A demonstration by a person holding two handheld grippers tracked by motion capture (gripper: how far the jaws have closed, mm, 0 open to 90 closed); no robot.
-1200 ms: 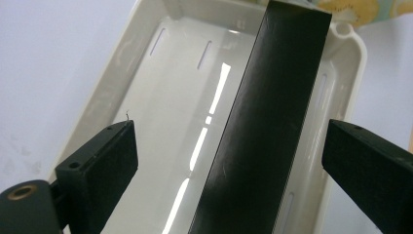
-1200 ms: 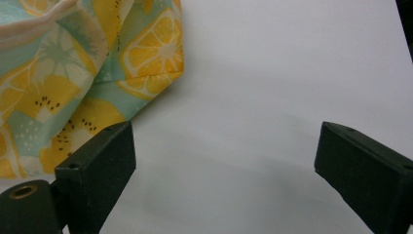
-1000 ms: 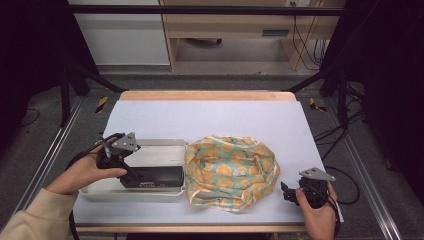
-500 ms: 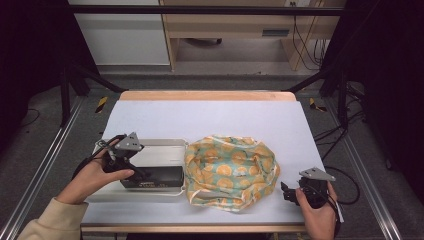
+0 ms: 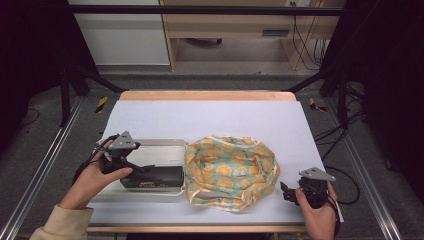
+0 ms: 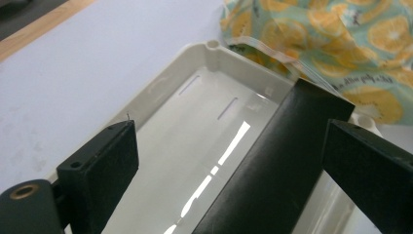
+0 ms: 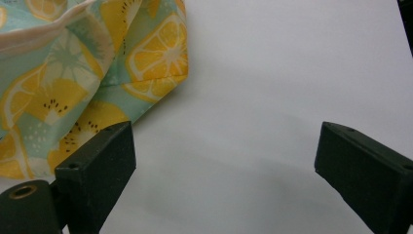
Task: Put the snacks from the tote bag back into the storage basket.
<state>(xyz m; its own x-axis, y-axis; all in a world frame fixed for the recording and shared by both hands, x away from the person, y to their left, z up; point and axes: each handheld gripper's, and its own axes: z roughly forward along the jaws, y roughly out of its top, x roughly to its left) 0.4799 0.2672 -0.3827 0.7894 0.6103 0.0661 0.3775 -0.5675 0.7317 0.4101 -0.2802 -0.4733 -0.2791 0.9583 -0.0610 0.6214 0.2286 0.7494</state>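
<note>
Left gripper (image 5: 131, 166) has shifted right over the tray (image 5: 165, 146), jaws spread around the black box (image 5: 152, 176) at its near side; right gripper (image 5: 289, 192) idle, agape; off-centre closing could skid it.

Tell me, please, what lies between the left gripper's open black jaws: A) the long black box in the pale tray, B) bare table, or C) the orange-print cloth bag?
A: in the left gripper view the long black box runs between the spread jaws of the left gripper, inside the pale tray.
</note>
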